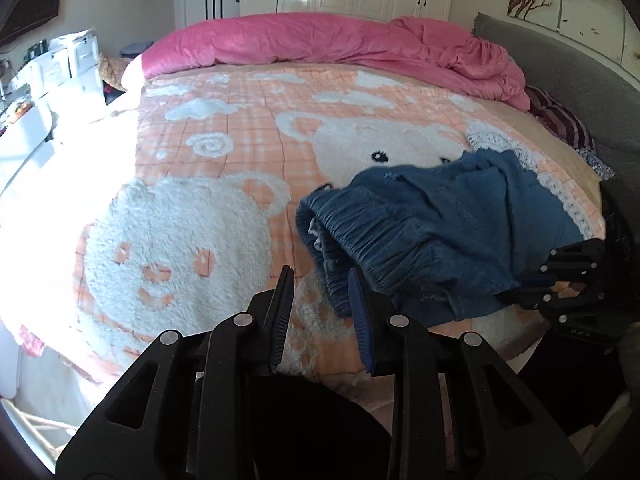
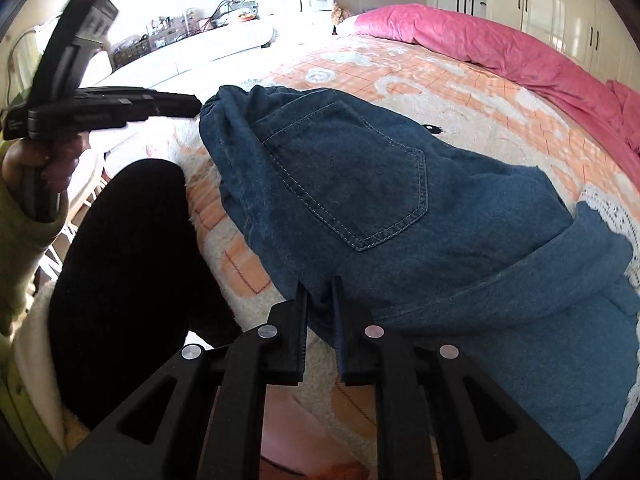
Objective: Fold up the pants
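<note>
— Where are the pants (image 2: 360,200)?
— Heaped by the bed's (image 1: 240,128) near edge. My right gripper (image 2: 322,300) angles down, pinching denim; my left gripper (image 1: 320,292) tilts down, slightly parted, empty.

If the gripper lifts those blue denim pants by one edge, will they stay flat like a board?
Probably not. The blue denim pants already lie bunched and creased on the fuzzy peach bear blanket, so they would likely droop. The right gripper pinches only a small bit of the edge, so the rest would probably dangle. Thick stitched denim looks rather heavy.
</note>
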